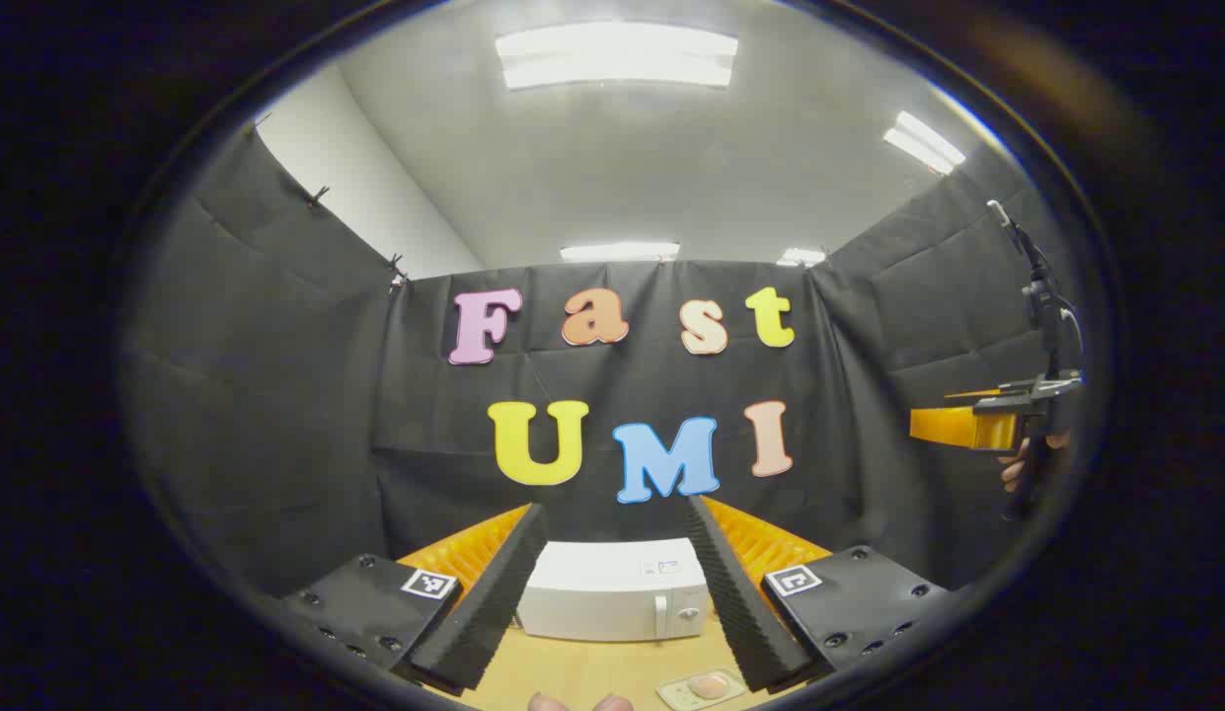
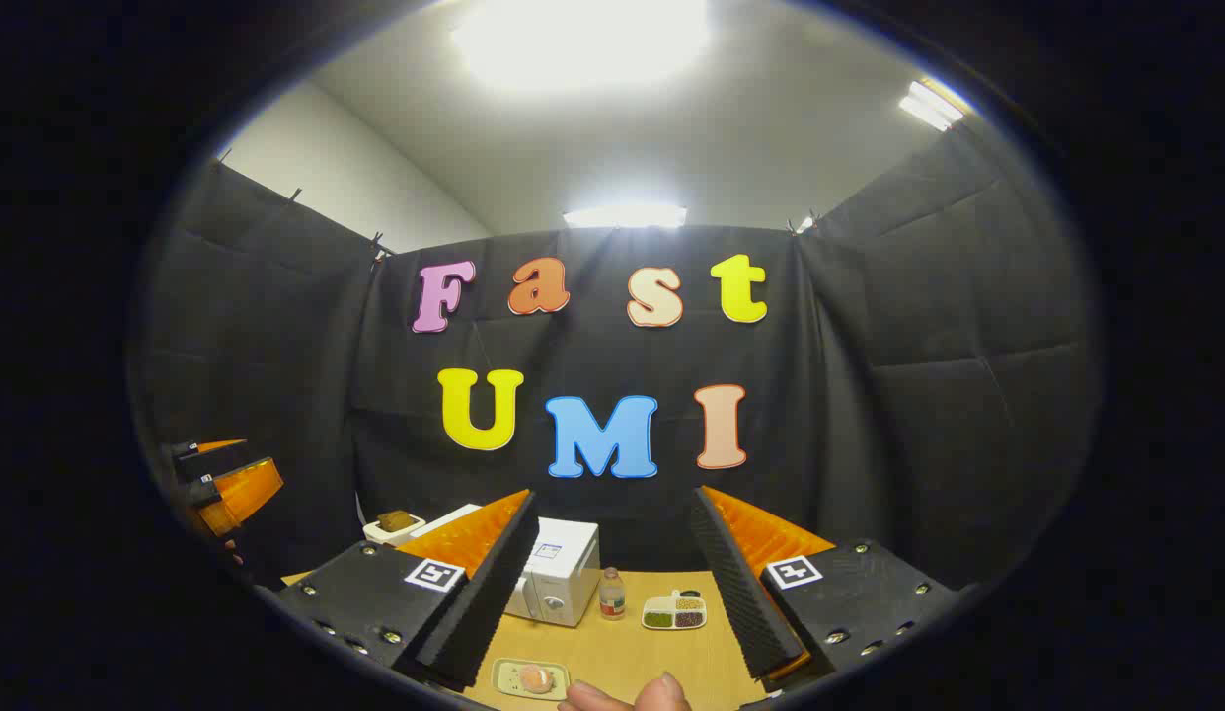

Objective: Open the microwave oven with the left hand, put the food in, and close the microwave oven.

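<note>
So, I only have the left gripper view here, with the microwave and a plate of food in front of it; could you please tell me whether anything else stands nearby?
Observer: Yes, in the right gripper view a small bottle stands just beside the microwave, on its control-panel side.
Operator: Thank you. Is there anything further out on that side?
Observer: A divided dish of what look like grains or beans sits beyond the bottle, apart from it.
Operator: And on the microwave's other side?
Observer: A small white dish holding something brown shows there; what it rests on I cannot tell.
</note>
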The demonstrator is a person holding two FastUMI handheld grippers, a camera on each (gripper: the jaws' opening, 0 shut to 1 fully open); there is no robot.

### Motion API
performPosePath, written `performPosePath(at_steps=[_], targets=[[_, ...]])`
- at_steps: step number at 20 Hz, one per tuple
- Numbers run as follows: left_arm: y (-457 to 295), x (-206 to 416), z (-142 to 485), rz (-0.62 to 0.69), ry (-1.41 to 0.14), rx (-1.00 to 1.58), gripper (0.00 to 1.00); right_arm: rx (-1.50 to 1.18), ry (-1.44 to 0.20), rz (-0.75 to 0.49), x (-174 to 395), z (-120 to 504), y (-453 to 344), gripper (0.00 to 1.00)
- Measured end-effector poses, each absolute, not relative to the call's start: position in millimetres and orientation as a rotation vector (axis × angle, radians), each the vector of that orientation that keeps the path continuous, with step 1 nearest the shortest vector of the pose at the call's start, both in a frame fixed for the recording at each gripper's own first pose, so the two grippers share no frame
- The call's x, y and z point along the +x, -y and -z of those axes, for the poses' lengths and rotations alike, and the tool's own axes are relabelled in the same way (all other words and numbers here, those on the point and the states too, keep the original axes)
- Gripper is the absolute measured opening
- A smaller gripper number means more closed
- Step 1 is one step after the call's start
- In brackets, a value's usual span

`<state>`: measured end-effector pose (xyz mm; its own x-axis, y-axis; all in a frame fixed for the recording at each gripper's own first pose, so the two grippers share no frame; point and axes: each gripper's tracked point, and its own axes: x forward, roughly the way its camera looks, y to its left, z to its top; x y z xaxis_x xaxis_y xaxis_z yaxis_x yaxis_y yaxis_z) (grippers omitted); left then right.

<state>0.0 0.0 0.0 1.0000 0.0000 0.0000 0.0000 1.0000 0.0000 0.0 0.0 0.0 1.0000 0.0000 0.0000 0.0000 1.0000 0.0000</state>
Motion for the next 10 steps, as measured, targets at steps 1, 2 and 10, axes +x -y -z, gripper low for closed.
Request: performPosePath(at_steps=[1,2,10], targets=[[0.1,-0.1,0.0,-0.001,0.001,-0.002,0.96,0.0,0.0,0.0,0.2,-0.8,0.9,0.95],[1.4,0.1,-0.4,-0.001,-0.002,-0.001,0.96,-0.003,0.001,-0.002,0.7,-0.5,1.8,0.95],[15.6,1.5,-1.2,-0.003,-0.01,0.008,0.96,-0.01,0.005,-0.014,0.7,-4.2,11.0,0.95]])
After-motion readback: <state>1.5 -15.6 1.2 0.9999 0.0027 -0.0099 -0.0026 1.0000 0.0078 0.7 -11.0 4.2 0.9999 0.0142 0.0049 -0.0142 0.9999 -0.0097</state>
